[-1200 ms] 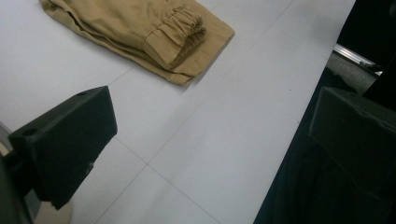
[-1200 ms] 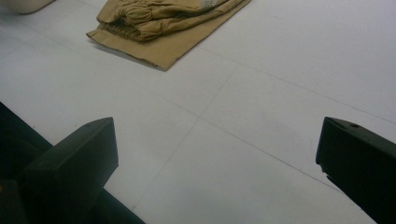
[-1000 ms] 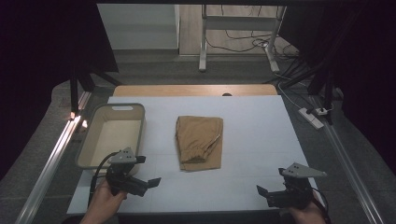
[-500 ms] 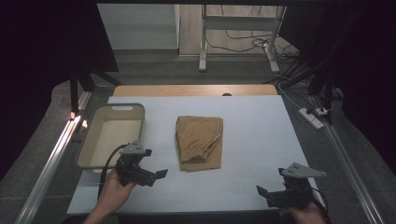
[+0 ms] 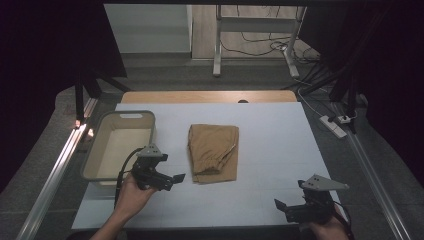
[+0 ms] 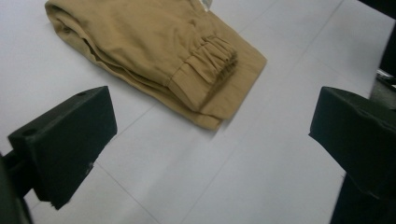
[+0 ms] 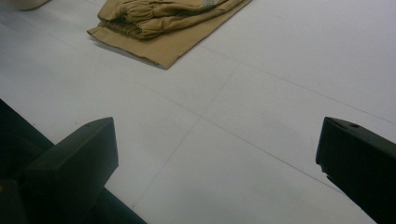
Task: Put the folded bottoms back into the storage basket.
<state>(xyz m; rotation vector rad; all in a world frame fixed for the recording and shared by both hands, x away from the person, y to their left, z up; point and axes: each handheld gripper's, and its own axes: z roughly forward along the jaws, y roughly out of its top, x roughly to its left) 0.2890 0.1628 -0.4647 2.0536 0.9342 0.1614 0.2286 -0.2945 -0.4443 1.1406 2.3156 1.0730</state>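
Since a second ago I had brought the left gripper point(image 5: 172, 178) forward toward the folded tan trousers point(image 5: 213, 151), while the right gripper point(image 5: 281, 206) stayed put. Both sets of jaws stood wide apart, holding nothing, with the trousers just ahead of the left jaws and well beyond the right ones. I counted one pair of trousers, one beige bin point(image 5: 100, 154) and two grippers.

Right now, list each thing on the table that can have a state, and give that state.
Tan trousers: folded, lying flat, not gripped.
Bin: upright, nothing visible inside.
Left gripper: open, near the trousers, not touching them.
Right gripper: open, low at the table's near edge, holding nothing.
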